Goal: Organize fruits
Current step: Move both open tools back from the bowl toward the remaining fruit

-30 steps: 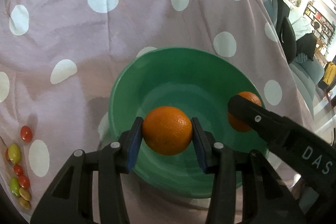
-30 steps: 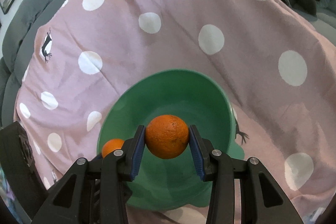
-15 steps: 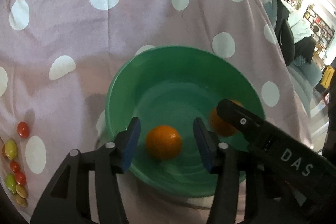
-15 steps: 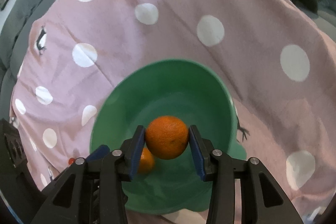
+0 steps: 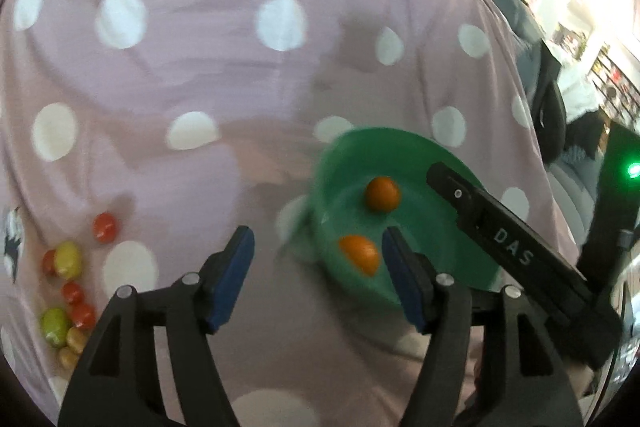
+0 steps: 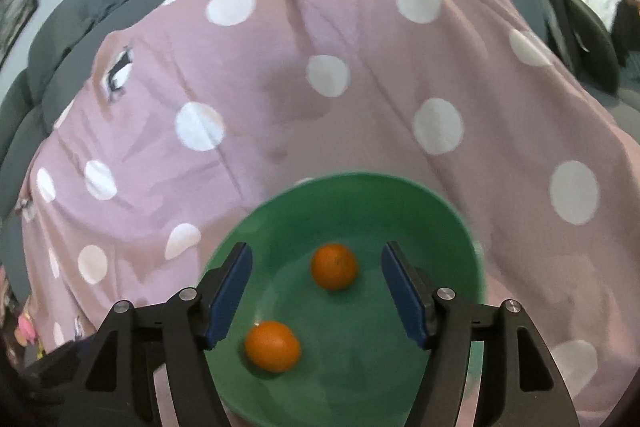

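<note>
Inside the round green plastic bowl [image 6: 460, 227] on the pink polka-dot cloth [image 6: 280, 87], two round oranges [image 6: 334, 266] [image 6: 272, 346] lying apart, no clear long axis, left gripper [image 5: 316, 275] and right gripper [image 6: 316, 291] both spread wide, holding nothing.

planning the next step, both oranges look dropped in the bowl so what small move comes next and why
Probably swing the left hand-held gripper left toward the small red and yellow fruits on the cloth. Both oranges lie loose in the green bowl, both grippers are open, and those fruits remain outside.
</note>
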Demonstrator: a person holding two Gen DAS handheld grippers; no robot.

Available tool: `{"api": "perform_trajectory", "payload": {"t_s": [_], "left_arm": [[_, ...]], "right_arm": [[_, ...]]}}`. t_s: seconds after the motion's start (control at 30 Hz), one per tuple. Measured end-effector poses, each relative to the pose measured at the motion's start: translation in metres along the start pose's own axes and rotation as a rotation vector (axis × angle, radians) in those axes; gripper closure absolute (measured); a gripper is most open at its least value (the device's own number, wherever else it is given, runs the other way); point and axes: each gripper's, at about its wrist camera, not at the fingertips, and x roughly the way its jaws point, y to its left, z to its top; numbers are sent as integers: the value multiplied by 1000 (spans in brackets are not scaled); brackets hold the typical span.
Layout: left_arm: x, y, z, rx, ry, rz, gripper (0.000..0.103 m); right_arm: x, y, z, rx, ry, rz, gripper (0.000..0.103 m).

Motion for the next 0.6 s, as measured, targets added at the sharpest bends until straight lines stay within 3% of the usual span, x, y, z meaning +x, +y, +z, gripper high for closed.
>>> {"api": "perform_trajectory", "payload": {"t_s": [0.07,0.17,0.23,0.47,0.6], "left_arm": [[-11,16,-2,-25,-5,22,36],[-31,46,-6,-65,-25,74,35],[-47,71,-10,-94,-39,114,34],[-101,150,-28,-175,-75,250,32],[-121,182,-41,-224,-87,256,31]], "right_arm": [[6,6,-2,-31,18,-19,35],[9,20,-7,-133,-23,-122,35],[12,26,-9,-178,-43,-130,35],[21,29,-12,-193,-38,-199,35],[18,32,-14,-224,-53,-268,35]]}}
